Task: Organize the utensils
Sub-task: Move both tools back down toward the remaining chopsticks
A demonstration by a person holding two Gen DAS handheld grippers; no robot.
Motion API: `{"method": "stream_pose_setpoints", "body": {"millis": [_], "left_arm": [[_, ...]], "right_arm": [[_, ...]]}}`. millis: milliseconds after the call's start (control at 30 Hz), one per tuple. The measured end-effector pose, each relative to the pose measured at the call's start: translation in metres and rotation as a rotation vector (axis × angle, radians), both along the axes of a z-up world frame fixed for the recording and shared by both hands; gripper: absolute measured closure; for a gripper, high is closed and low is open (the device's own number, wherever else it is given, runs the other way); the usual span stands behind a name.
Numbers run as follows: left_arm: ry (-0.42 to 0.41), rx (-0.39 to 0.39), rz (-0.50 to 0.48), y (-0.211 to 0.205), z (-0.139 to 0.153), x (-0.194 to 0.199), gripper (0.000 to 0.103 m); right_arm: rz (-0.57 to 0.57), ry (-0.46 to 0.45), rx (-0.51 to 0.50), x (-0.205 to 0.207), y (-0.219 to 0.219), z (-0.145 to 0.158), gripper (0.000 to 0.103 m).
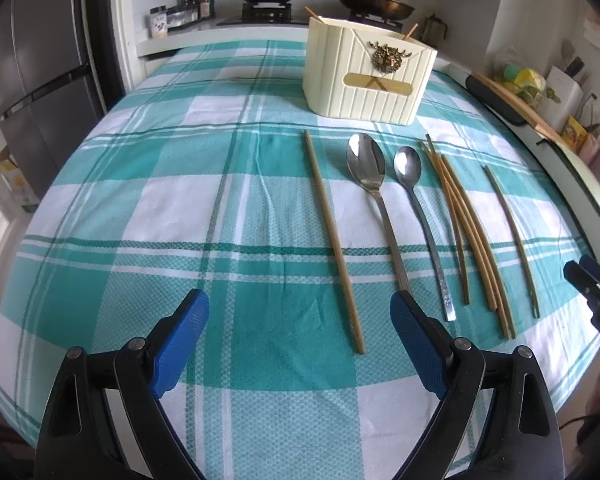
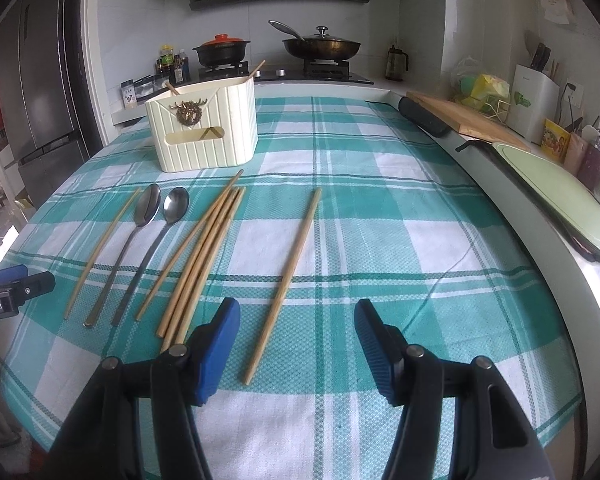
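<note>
Left gripper (image 1: 300, 320): jaws spread wide, nothing between the blue pads (image 1: 180, 340), pointing forward and tilted down. Right gripper (image 2: 298, 328): same pose, jaws wide, empty. Each sits off the other's outer side, level.

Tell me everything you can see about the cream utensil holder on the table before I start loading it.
The cream utensil holder is a ribbed, plastic-looking box standing upright on the plaid tablecloth, beyond the row of utensils. Its front bears a brass-coloured deer-head emblem above a slot window, through which crossed sticks show. Two chopstick tips poke out of its open top. Neither gripper touches it.
</note>
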State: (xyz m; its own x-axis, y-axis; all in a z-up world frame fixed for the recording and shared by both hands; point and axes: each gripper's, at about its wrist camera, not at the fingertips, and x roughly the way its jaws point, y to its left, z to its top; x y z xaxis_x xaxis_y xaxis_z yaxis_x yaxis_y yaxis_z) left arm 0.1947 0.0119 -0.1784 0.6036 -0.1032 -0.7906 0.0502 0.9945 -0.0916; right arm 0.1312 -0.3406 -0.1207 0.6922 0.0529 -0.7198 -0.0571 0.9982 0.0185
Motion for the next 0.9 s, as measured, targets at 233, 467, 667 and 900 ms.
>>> {"method": "stream_pose_setpoints", "body": {"millis": [233, 467, 667, 900], "left_arm": [[-0.001, 0.01, 0.007, 0.001, -0.002, 0.001, 0.01], [0.001, 0.013, 0.011, 0.002, -0.004, 0.002, 0.01], [0.001, 0.017, 0.014, 0.004, -0.006, 0.002, 0.01], [0.003, 0.014, 0.024, 0.007, -0.007, 0.003, 0.01]], "right_arm": [[-0.003, 0.005, -0.048, 0.001, 0.002, -0.004, 0.042], [-0.006, 0.011, -0.068, 0.002, 0.003, -0.006, 0.042], [-0.01, 0.011, -0.082, 0.002, 0.003, -0.007, 0.042], [-0.013, 0.021, -0.093, 0.005, 0.004, -0.01, 0.042]]}}
